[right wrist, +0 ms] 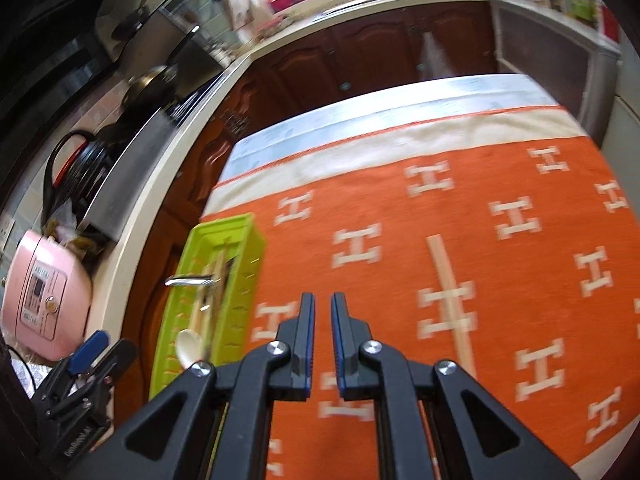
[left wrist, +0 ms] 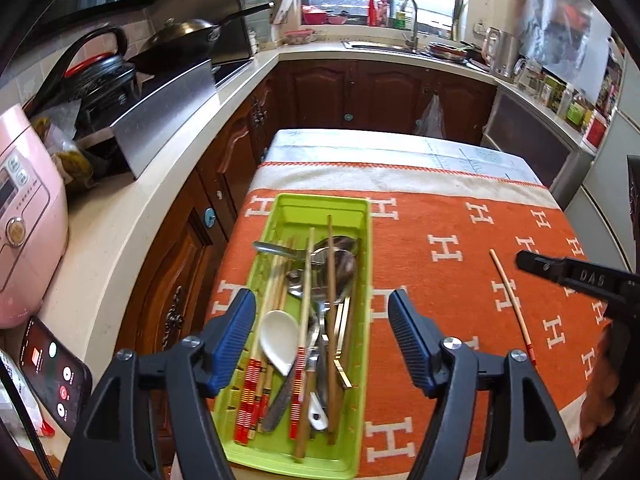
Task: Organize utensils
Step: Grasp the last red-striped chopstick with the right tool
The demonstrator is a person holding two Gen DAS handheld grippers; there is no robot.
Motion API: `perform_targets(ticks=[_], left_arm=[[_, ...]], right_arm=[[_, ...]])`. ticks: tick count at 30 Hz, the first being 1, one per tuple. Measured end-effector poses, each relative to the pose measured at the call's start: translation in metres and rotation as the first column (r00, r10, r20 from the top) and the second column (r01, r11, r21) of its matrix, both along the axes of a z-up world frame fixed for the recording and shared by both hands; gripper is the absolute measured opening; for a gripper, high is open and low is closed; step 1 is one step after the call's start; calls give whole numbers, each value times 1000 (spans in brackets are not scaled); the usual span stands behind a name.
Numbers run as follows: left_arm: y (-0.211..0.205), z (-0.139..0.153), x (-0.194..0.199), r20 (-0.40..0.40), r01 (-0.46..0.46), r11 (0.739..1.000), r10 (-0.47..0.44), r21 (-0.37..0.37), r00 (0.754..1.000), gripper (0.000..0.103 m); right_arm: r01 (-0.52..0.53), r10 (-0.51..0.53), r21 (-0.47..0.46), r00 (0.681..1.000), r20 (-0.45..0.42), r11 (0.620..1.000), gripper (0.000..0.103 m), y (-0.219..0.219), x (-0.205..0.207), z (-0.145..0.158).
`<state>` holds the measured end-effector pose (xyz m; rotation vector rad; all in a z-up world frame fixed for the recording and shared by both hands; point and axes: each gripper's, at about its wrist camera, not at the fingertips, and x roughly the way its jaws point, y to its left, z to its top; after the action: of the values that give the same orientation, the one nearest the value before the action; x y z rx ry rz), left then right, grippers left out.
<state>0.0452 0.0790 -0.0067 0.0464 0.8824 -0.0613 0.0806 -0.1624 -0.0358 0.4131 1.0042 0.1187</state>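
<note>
A lime-green utensil tray lies on the left of the orange cloth and holds several red-banded chopsticks, metal spoons and a white ceramic spoon. My left gripper hangs open above the tray, with nothing pressed between its blue pads. One loose chopstick lies alone on the cloth to the right. In the right wrist view that chopstick is ahead and right of my right gripper, which is shut and empty over bare cloth. The tray is to its left.
The orange H-patterned cloth covers a small table beside a cream counter. On the counter stand a pink rice cooker, a phone and a stove with a wok. Brown cabinets lie beyond the table.
</note>
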Motion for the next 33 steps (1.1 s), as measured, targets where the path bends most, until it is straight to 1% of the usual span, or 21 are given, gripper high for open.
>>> perform_targets(ticks=[2, 6, 8, 10, 11, 16, 22, 24, 27, 28, 29, 33], left_arm=[[-12, -1, 0, -8, 23, 1000, -23, -2, 1000, 68], [-39, -6, 0, -30, 77, 997, -77, -1, 997, 70], [-54, -10, -1, -39, 102, 995, -102, -8, 994, 78], [-68, -17, 0, -51, 131, 991, -132, -21, 990, 84], [-75, -22, 0, -59, 149, 988, -150, -27, 987, 85], [-101, -49, 1, -116, 193, 981, -193, -16, 974, 86], [-111, -79, 7, -186, 194, 981, -190, 5, 964, 86], [-109, -86, 9, -204, 189, 982, -185, -3, 961, 86], [-108, -96, 13, -241, 177, 984, -179, -30, 954, 86], [-107, -98, 15, -249, 171, 984, -176, -39, 952, 86], [-107, -99, 16, -254, 168, 985, -174, -45, 951, 86], [-106, -98, 19, -247, 166, 985, -174, -51, 953, 86]], right_arm=[[34, -34, -24, 999, 1, 999, 11, -22, -4, -1], [65, -65, -29, 998, -8, 997, 15, -54, -12, -8], [72, -72, -22, 997, -19, 997, 19, -67, -17, -16], [63, -64, -18, 997, -34, 998, 20, -73, -21, -25], [55, -56, -24, 997, -43, 998, 20, -74, -22, -29], [-14, 8, -59, 995, -98, 998, 20, -70, -29, -57], [-86, 72, -95, 988, -139, 992, 20, -58, -36, -82], [-97, 84, -118, 990, -114, 988, 21, -54, -37, -83], [-123, 109, -161, 990, -93, 979, 27, -44, -37, -82], [-132, 118, -177, 989, -85, 975, 30, -41, -37, -82], [-143, 130, -199, 988, -77, 970, 34, -37, -38, -82], [-192, 188, -318, 981, -42, 928, 37, -20, -46, -83]])
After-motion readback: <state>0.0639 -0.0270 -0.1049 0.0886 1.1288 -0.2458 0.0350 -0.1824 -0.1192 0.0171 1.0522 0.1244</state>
